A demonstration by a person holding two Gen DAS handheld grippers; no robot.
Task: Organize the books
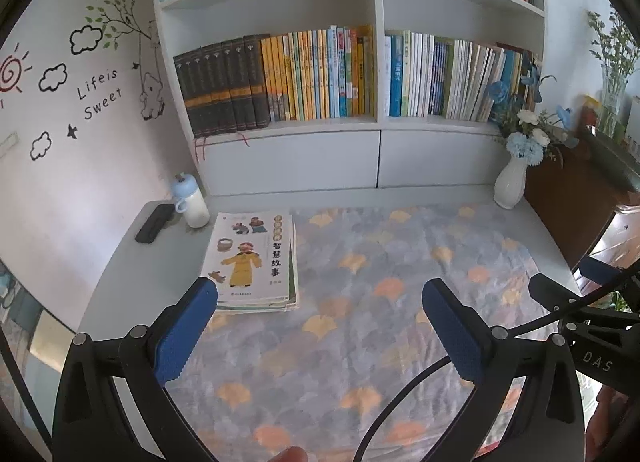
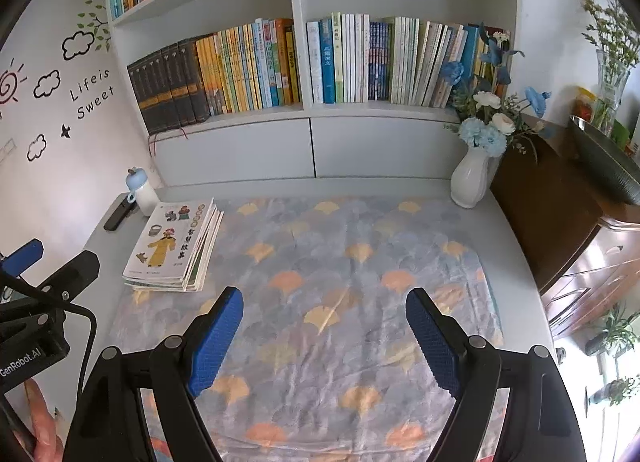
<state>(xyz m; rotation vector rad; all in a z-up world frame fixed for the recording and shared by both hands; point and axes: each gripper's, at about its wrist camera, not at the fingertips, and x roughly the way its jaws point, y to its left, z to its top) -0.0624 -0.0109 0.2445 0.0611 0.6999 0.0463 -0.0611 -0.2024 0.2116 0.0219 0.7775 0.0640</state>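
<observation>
Blue textured pads on black frames: both tongs are spread wide, nothing between the pads. Left tongs (image 1: 320, 304) and right tongs (image 2: 324, 312) hover over the counter (image 1: 132, 262), side by side, both facing the bookshelf (image 1: 376, 61).

Cloth (image 1: 380, 302) covering most of the counter: soft, slightly creased fabric, grey-blue with orange and yellow fan-shaped leaf prints. Bare counter edge is smooth and pale grey-white.

Stack of books (image 1: 256, 258): thin glossy paperbacks lying flat, top cover white with a cartoon figure in a yellow robe and Chinese characters. It sits at the left edge of the cloth, partly on it. From the left wrist view the stack is just ahead of the left pad (image 1: 188, 330), whose tip overlaps its near corner in the picture; can't tell if they touch. From the right wrist view the stack (image 2: 172, 246) is ahead and to the left of the right tongs, apart from them.

Behind the stack: a white bottle (image 1: 194, 201) with a pale blue cap, and a flat black rectangular object (image 1: 154, 223) beside it. Far right corner: a ribbed white ceramic vase (image 1: 510, 183) with blue and white flowers.

The bookshelf is white board, its compartments packed with upright books: dark matching hardbacks (image 1: 222, 89) on the left, then yellow and multicoloured thin spines.
</observation>
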